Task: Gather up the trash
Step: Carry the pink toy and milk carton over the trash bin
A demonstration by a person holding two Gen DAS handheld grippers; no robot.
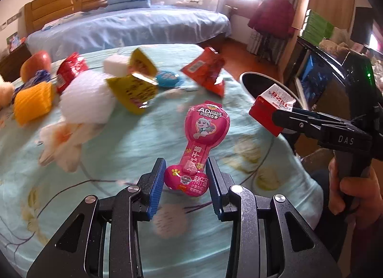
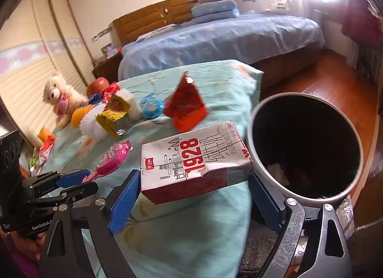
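Both claws loaded near bench's bin-side edge, bin beside.
Right claw spread wide w/ milk carton, may miss bin; left claw half-closed on pink wrapper, thin grip could slip.

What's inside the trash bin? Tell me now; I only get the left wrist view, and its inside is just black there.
Observer: The right wrist view looks down into the trash bin. A crumpled white scrap lies at the bottom, and the rest is too dark to tell.
Operator: Read me the print on the milk carton's broad side.
Observer: The milk carton reads "PURE MILK" next to the red 1928, over a line drawing of buildings and trees.
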